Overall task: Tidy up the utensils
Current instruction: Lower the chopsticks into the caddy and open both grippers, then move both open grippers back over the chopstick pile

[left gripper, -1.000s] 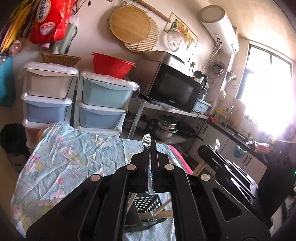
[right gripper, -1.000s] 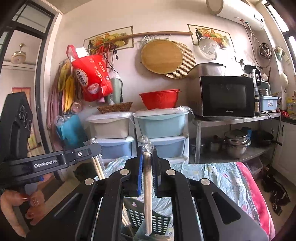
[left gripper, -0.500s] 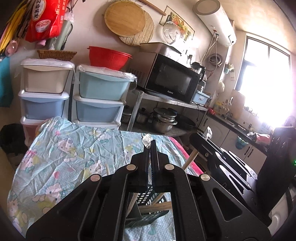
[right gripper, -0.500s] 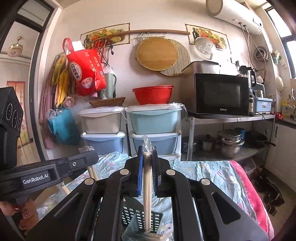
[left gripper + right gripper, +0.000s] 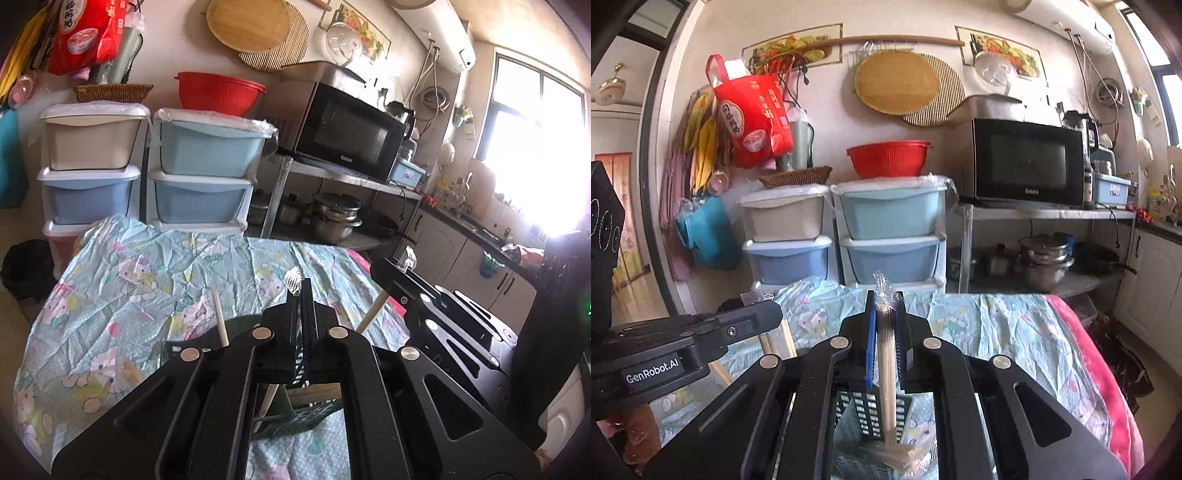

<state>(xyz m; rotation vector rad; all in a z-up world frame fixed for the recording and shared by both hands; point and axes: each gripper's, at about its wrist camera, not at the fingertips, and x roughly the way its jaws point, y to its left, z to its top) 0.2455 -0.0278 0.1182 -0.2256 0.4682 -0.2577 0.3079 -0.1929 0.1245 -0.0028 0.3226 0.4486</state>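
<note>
Two drawer stacks (image 5: 842,236) behind cartoon-print tablecloth (image 5: 147,280), microwave (image 5: 1027,162) alongside.

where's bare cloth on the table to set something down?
Free: the far half of the tablecloth, from the drawer units back to the black utensil basket, and its left side. Also the right strip beside the pink blanket. Crowded: around the basket, where both claws, left and right, hold wrapped utensils.
</note>
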